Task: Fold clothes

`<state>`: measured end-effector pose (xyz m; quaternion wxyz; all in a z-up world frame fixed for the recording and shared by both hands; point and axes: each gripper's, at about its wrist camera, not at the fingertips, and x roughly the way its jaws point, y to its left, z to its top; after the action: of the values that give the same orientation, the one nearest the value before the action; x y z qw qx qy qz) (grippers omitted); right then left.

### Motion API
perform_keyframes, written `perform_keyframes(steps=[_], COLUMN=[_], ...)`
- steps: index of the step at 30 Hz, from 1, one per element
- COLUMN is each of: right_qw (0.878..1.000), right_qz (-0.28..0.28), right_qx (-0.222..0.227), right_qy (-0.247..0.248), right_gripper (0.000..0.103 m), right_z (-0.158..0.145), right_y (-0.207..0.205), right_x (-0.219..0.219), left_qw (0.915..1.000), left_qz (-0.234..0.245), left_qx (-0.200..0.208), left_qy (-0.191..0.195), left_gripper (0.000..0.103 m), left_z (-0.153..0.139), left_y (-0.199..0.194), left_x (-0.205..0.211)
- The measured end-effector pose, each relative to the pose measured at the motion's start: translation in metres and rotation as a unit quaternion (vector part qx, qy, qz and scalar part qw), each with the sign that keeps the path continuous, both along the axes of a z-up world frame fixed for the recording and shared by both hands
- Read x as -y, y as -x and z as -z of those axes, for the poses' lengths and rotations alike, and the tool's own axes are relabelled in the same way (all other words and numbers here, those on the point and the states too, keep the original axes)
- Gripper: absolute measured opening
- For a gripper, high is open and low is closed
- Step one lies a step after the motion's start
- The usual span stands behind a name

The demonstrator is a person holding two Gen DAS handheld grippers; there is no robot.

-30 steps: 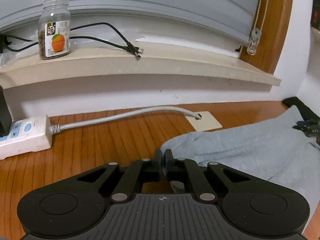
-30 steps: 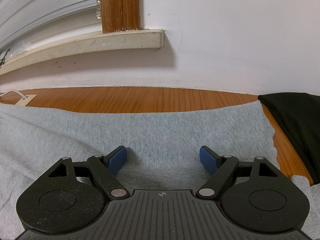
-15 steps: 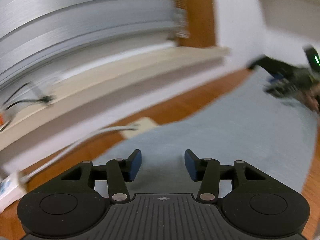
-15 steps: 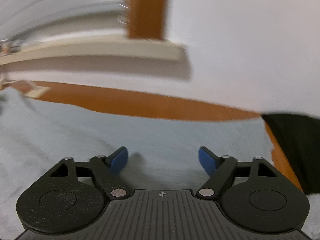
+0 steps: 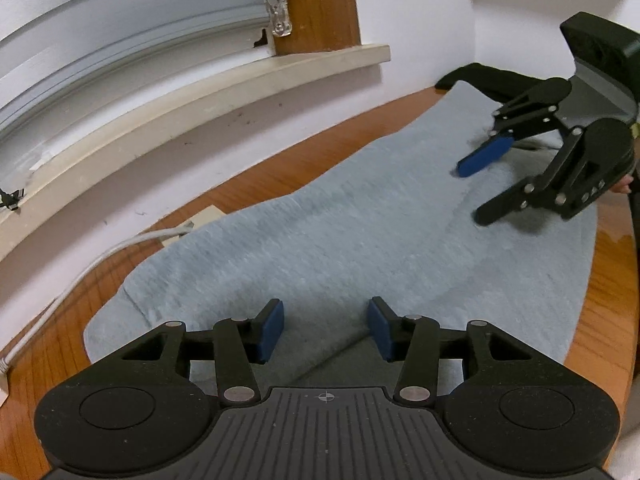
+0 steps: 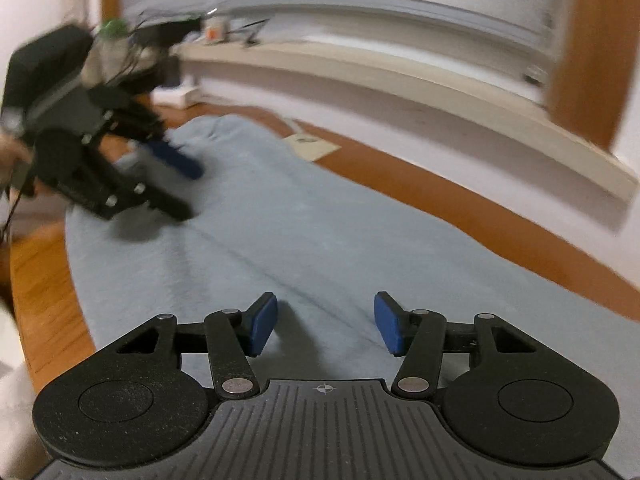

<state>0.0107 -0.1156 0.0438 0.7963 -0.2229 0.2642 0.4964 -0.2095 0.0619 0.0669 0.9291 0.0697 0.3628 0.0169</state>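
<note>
A light grey garment [image 5: 360, 232] lies spread flat along the wooden table [image 5: 280, 172], with a fold crease running down its middle. My left gripper [image 5: 326, 330] hovers open over the garment's near end, nothing between its blue pads. In the same view my right gripper [image 5: 472, 192] is at the far right, open, fingertips down close to the cloth. The right wrist view shows the grey garment [image 6: 320, 232] from the other end. There my right gripper [image 6: 326, 324] is open above it, and my left gripper [image 6: 191, 192] is blurred at the far left.
A black garment [image 5: 480, 76] lies beyond the grey one by the wall. A white cable [image 5: 100, 256] and a small card [image 5: 196, 222] sit on the table near the wall. The window sill [image 5: 200, 88] overhangs the back edge. A power strip [image 6: 180, 96] is at the far left.
My left gripper, shut on the garment's edge a second ago, has opened and let go. Both grippers have swung round to face each other across the cloth.
</note>
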Motion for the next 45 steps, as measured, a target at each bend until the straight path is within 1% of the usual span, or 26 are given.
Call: perform_keyframes(steps=[1, 2, 3, 4, 5, 6, 9, 11, 14, 16, 17, 18, 19, 20, 21, 23, 27, 28, 29, 31, 34, 37, 40, 42, 44, 45], right_qw=[1.000, 1.000, 1.000, 1.000, 1.000, 1.000, 0.999, 0.999, 1.000, 1.000, 1.000, 0.999, 0.999, 0.999, 0.998, 0.998, 0.998, 0.997, 0.997, 0.997, 0.997, 0.996, 0.994, 0.993, 0.991, 0.990], right_qz=[-0.001, -0.001, 0.000, 0.004, 0.006, 0.007, 0.005, -0.005, -0.015, -0.020, -0.021, -0.018, -0.013, -0.007, -0.003, 0.008, 0.031, 0.037, 0.040, 0.044, 0.057, 0.062, 0.069, 0.076, 0.085, 0.093], right_qx=[0.002, 0.004, 0.004, 0.002, 0.004, 0.009, 0.019, 0.017, 0.011, 0.005, 0.000, -0.004, -0.007, -0.010, -0.011, -0.007, -0.009, -0.011, -0.014, -0.015, -0.012, -0.011, -0.013, -0.013, -0.011, -0.006], right_qy=[-0.001, -0.001, -0.003, -0.005, -0.007, -0.011, -0.037, -0.035, -0.017, -0.013, -0.021, -0.030, -0.039, -0.049, -0.056, -0.059, -0.063, -0.064, -0.065, -0.060, -0.059, -0.067, -0.079, -0.091, -0.104, -0.109], right_gripper=[0.053, 0.053, 0.044, 0.034, 0.012, 0.007, 0.004, 0.004, 0.007, 0.015, 0.018, 0.027, 0.032, 0.038, 0.042, 0.047, 0.050, 0.051, 0.055, 0.057, 0.059, 0.059, 0.063, 0.064, 0.066, 0.070], right_z=[0.001, 0.001, 0.001, 0.001, 0.000, -0.001, -0.011, -0.014, -0.005, 0.000, 0.001, 0.001, -0.001, -0.002, -0.003, -0.003, 0.000, 0.002, 0.003, 0.009, 0.016, 0.018, 0.016, 0.012, 0.006, 0.002], right_y=[0.000, 0.000, -0.001, -0.003, -0.004, -0.003, 0.001, 0.006, 0.010, 0.010, 0.010, 0.009, 0.008, 0.007, 0.005, 0.002, -0.006, -0.008, -0.010, -0.011, -0.011, -0.008, -0.006, -0.003, -0.001, 0.000], right_x=[-0.003, -0.007, -0.009, -0.010, -0.012, -0.012, -0.003, 0.004, 0.009, 0.010, 0.013, 0.016, 0.019, 0.023, 0.026, 0.031, 0.038, 0.040, 0.042, 0.045, 0.049, 0.053, 0.060, 0.071, 0.088, 0.099], left_qw=[1.0000, 1.0000, 0.9999, 0.9999, 0.9998, 0.9998, 0.9992, 0.9983, 0.9985, 0.9991, 0.9993, 0.9993, 0.9992, 0.9991, 0.9988, 0.9980, 0.9986, 0.9987, 0.9986, 0.9988, 0.9992, 0.9991, 0.9981, 0.9971, 0.9958, 0.9954], left_qz=[0.002, 0.003, 0.007, 0.010, 0.013, 0.011, 0.013, 0.015, 0.007, -0.006, -0.012, -0.018, -0.025, -0.031, -0.037, -0.048, -0.042, -0.043, -0.046, -0.044, -0.037, -0.039, -0.055, -0.059, -0.062, -0.059], left_qx=[-0.002, -0.003, -0.004, -0.004, -0.004, 0.002, 0.023, 0.035, 0.030, 0.027, 0.028, 0.029, 0.029, 0.030, 0.031, 0.031, 0.016, 0.019, 0.022, 0.023, 0.016, 0.015, 0.027, 0.042, 0.062, 0.071], left_qy=[0.002, 0.005, 0.007, 0.010, 0.012, 0.016, 0.030, 0.044, 0.045, 0.032, 0.023, 0.015, 0.007, -0.002, -0.010, -0.026, -0.026, -0.018, -0.011, -0.002, -0.007, 0.002, 0.006, 0.022, 0.023, 0.024], left_gripper=[0.051, 0.044, 0.034, 0.008, 0.004, 0.003, 0.003, 0.003, 0.003, 0.011, 0.021, 0.029, 0.049, 0.061, 0.062, 0.062, 0.061, 0.057, 0.037, 0.014, 0.012, 0.012, 0.016, 0.032, 0.071, 0.075], left_z=[0.000, 0.000, 0.000, -0.001, -0.002, -0.003, -0.012, -0.018, -0.017, -0.016, -0.016, -0.017, -0.017, -0.017, -0.018, -0.018, -0.010, -0.008, -0.008, -0.008, -0.012, -0.016, -0.021, -0.028, -0.036, -0.040], left_y=[0.002, 0.002, 0.003, 0.004, 0.005, 0.007, 0.019, 0.029, 0.039, 0.046, 0.050, 0.054, 0.058, 0.063, 0.067, 0.074, 0.071, 0.072, 0.072, 0.076, 0.086, 0.094, 0.098, 0.098, 0.089, 0.080], left_x=[-0.001, -0.003, -0.003, -0.003, -0.003, -0.003, -0.001, 0.000, 0.001, 0.000, -0.004, -0.008, -0.011, -0.015, -0.019, -0.026, -0.033, -0.036, -0.038, -0.040, -0.038, -0.041, -0.048, -0.051, -0.048, -0.046])
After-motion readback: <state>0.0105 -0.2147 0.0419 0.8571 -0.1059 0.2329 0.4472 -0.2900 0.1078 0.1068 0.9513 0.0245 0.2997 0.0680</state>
